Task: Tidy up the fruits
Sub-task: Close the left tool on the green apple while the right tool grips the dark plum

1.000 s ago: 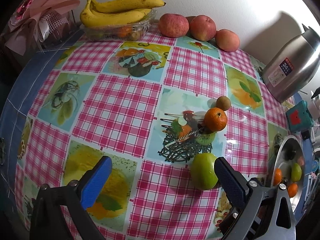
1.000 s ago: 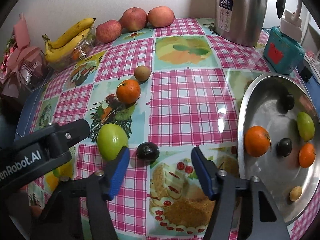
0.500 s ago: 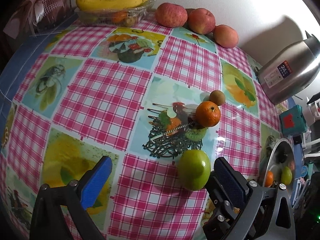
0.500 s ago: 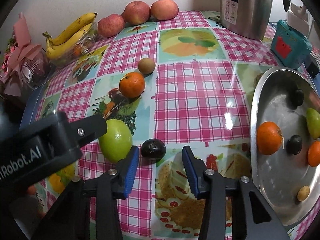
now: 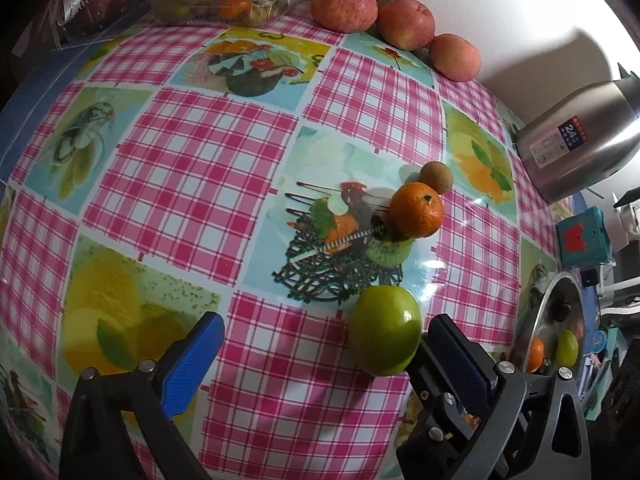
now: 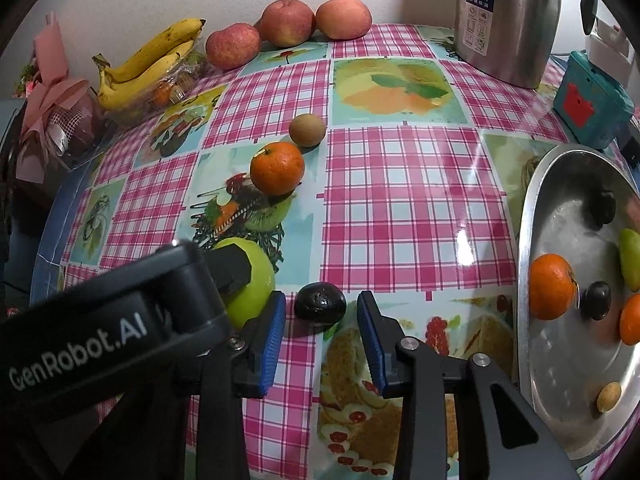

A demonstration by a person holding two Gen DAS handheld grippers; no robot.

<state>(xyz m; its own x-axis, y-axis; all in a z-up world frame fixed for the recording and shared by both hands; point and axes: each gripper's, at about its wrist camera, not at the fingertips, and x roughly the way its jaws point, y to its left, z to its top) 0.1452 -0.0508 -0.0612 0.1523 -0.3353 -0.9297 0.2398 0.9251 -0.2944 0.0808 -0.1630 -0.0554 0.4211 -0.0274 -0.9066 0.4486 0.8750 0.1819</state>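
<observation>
A small dark fruit (image 6: 320,309) lies on the checked tablecloth between the blue pads of my right gripper (image 6: 321,298). Its jaws are closing, with a thin gap still showing on each side of the fruit. A green apple (image 5: 384,336) sits just left of that, against the inner side of my left gripper's right finger (image 5: 456,352). My left gripper (image 5: 326,324) stands wide open. In the right wrist view the left gripper's black body hides part of the green apple (image 6: 256,280). Farther back lie an orange (image 6: 277,168) and a brown kiwi (image 6: 307,130).
A steel tray (image 6: 536,208) at the right holds oranges, green fruit, dark fruits and a small yellow one. Along the back wall are three apples (image 6: 286,22), bananas (image 6: 152,60) on a plastic box and a steel kettle (image 6: 508,20). A teal box (image 6: 592,104) sits behind the tray.
The right gripper's jaws have narrowed around the dark fruit. The left gripper has tipped and closed in, so the green apple now sits beside its right finger.
</observation>
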